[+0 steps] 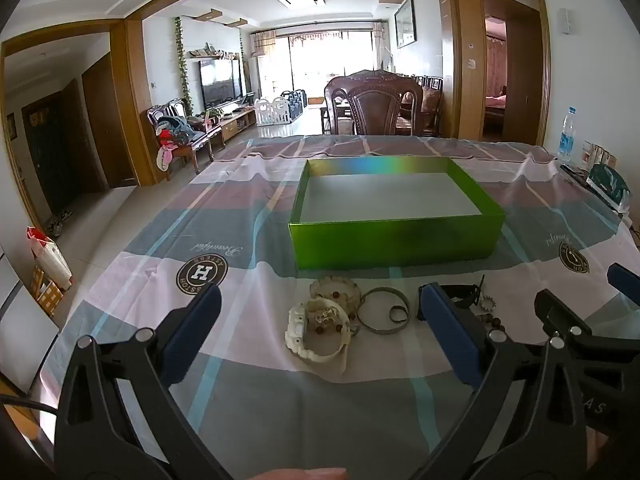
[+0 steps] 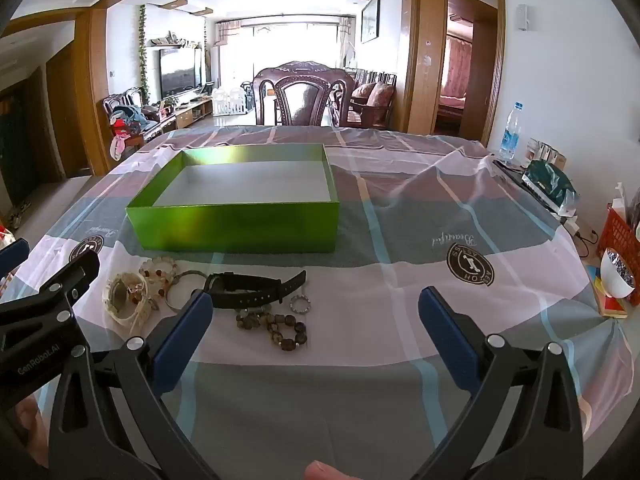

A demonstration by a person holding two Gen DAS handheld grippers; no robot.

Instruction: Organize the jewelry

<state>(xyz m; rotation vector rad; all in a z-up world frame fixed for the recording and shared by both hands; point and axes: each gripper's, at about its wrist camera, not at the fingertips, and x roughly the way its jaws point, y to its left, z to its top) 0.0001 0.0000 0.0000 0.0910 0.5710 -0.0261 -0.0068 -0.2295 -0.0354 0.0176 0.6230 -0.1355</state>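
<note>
An empty green box [image 1: 396, 240] [image 2: 240, 226] stands on the checked tablecloth. In front of it lies jewelry: a white watch [image 1: 316, 332] [image 2: 122, 296], a clear bead bracelet [image 1: 336, 290] [image 2: 160, 270], a metal bangle [image 1: 383, 310] [image 2: 180, 292], a black watch [image 2: 256, 286] [image 1: 460, 294], a small silver ring [image 2: 300, 304] and a dark bead bracelet [image 2: 276, 326]. My left gripper [image 1: 320, 332] is open, its fingers either side of the white watch. My right gripper [image 2: 316, 332] is open and empty, just right of the dark beads.
A water bottle [image 2: 511, 132], a dark bag [image 2: 550, 184], a red basket [image 2: 620, 240] and a white bowl [image 2: 616, 276] stand along the table's right edge. A wooden chair [image 2: 304, 94] is behind the far edge.
</note>
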